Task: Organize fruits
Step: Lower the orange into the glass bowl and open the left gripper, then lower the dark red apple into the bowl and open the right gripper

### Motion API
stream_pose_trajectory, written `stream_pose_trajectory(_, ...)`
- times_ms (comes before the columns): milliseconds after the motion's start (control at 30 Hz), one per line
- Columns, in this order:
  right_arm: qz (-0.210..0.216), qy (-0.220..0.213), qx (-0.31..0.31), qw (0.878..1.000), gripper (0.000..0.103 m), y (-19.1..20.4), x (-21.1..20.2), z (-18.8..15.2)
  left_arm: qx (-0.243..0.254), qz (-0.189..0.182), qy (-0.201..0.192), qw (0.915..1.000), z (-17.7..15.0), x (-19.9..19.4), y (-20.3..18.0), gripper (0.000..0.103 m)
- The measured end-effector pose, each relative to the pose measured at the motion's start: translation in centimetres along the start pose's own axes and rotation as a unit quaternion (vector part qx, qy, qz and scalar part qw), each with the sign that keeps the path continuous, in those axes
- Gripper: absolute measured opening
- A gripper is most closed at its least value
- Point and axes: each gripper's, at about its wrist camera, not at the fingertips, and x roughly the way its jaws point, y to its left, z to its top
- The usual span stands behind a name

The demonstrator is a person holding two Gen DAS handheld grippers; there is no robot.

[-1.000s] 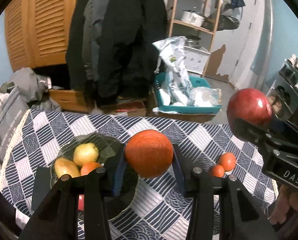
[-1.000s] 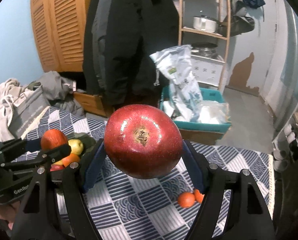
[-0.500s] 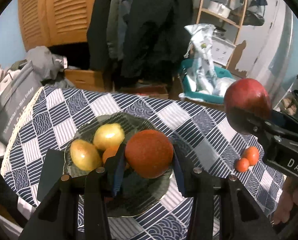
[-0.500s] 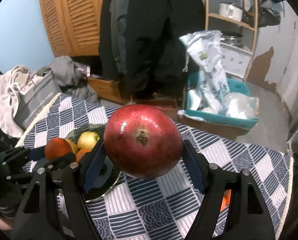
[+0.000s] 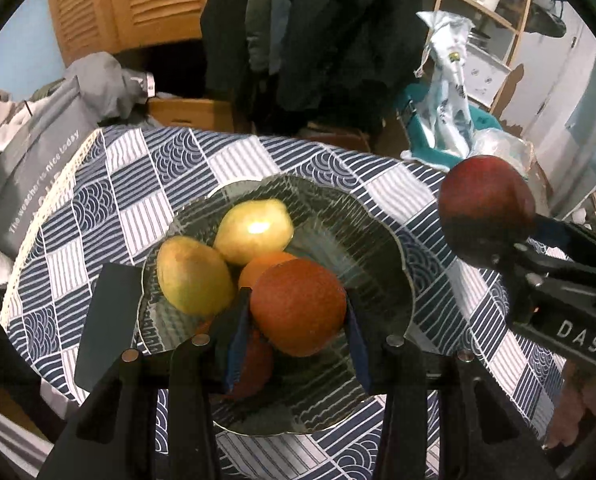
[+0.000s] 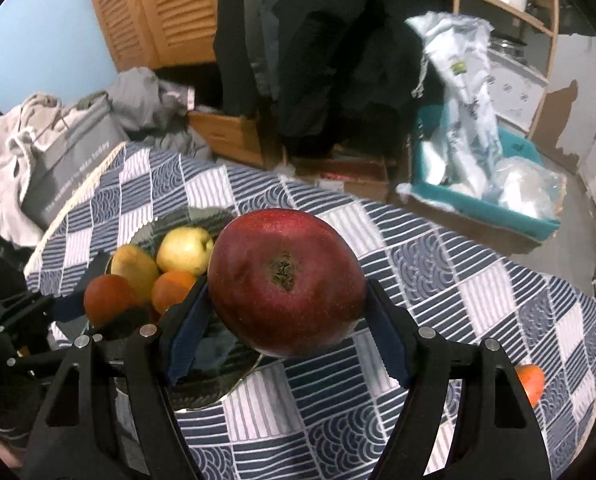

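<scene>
Fruits: a round orange-red fruit [image 5: 298, 306] is pinched between the blue-padded fingers of the left gripper [image 5: 296, 320], which is angled steeply downward over the dark ribbed glass plate [image 5: 377, 240]; the plate rests on the blue-and-white patterned tablecloth [image 5: 170, 168] and holds a yellow-green mango [image 5: 192, 280], a yellow pear-shaped fruit [image 5: 256, 230] and a small orange [image 5: 264, 268]; the right gripper [image 6: 286, 312], also tilted downward, clamps a large dark red apple [image 6: 286, 280] just beside the plate's right edge; a small orange-red fruit [image 6: 531, 382] lies apart on the cloth.
</scene>
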Motion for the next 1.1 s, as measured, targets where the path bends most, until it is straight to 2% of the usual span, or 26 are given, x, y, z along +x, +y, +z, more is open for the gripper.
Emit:
stream_pose_trajectory(133, 0.018, 0.02, 0.006, 1.0, 0.075, 0.4, 1.6, -0.4, -0.011, -0.014, 0.023, 0.9996, -0.4, 1.0, 0.5, 0.045)
stream_pose_trajectory(567, 0.034, 0.064, 0.004, 0.997, 0.075, 0.9, 4.9, -1.4, -0.023, -0.006, 0.065, 0.9976, -1.4, 3.6, 1.6, 0.045)
stream_pose_trajectory(900, 0.044, 0.083, 0.011, 0.995, 0.076, 1.0, 5.8, -1.6, -0.015, 0.001, 0.065, 0.9978, -1.5, 3.6, 1.4, 0.046)
stream_pose_trajectory(967, 0.048, 0.085, 0.018, 0.995, 0.076, 0.9, 5.9, -1.5, -0.013, 0.0, 0.065, 0.9978, -1.5, 3.6, 1.3, 0.052)
stream_pose_trajectory(1033, 0.049, 0.087, 0.019, 0.995, 0.077, 0.9, 5.9, -1.4, -0.012, 0.002, 0.066, 0.9977, -1.5, 3.5, 1.3, 0.067)
stream_pose_trajectory(1100, 0.048, 0.088, 0.016, 0.995, 0.077, 0.9, 5.9, -1.4, -0.013, 0.002, 0.068, 0.9976, -1.6, 3.5, 1.3, 0.067)
